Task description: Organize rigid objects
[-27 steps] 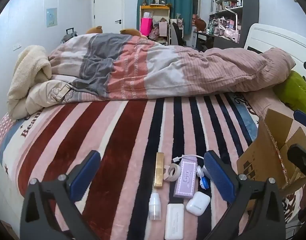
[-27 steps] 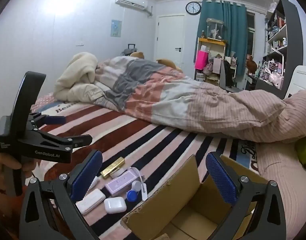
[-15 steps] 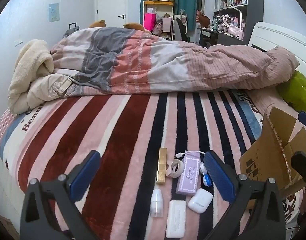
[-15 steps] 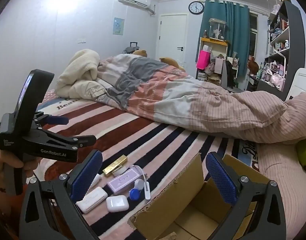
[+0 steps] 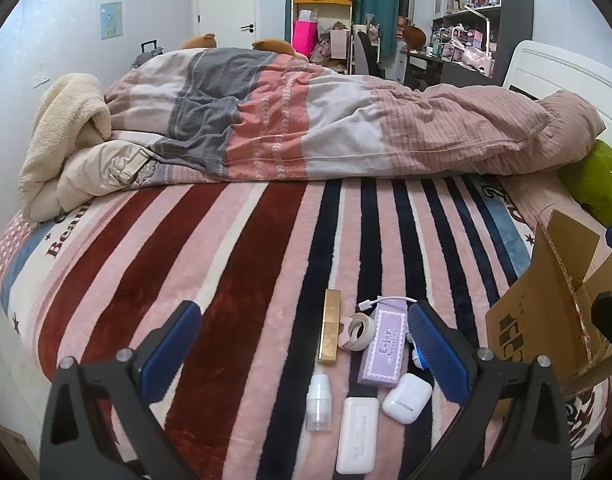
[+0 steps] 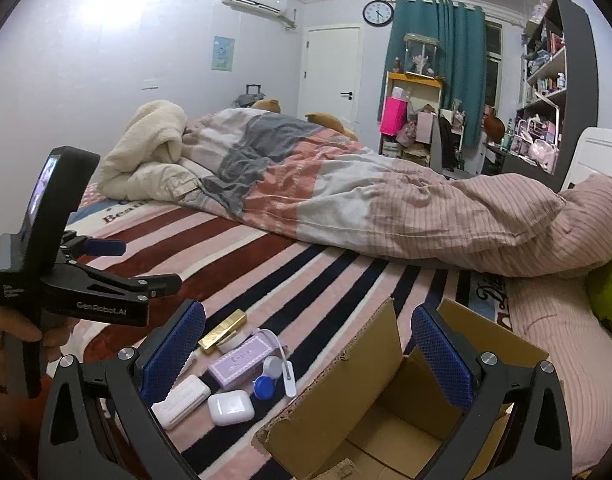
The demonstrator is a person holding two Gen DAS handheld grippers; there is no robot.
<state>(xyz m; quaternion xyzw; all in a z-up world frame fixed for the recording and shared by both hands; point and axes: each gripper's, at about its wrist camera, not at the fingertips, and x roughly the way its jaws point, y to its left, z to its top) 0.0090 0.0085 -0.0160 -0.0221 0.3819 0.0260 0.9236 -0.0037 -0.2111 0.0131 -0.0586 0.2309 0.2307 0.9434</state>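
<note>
Since the earlier frames the left claw [image 5: 302, 344] has been tipped slightly downward, so the small items are seen higher between its fingers; the right claw [image 6: 308, 354] has been shifted little. The striped bed [image 5: 234, 248] is spread ahead of both claws, with a rumpled duvet [image 5: 346, 132] heaped at its far side. An open cardboard box [image 6: 390, 408] is seen beneath the right claw and to the right of the left claw. Both claws are held wide with nothing between the pads. Just ahead of the left claw are laid a purple box [image 5: 385, 346], a gold bar [image 5: 330, 325], a white flat case [image 5: 357, 434], a white earbud case [image 5: 407, 397], a tape roll [image 5: 357, 331] and a small clear bottle [image 5: 319, 402]; these are grouped close together, left of the cardboard box.
</note>
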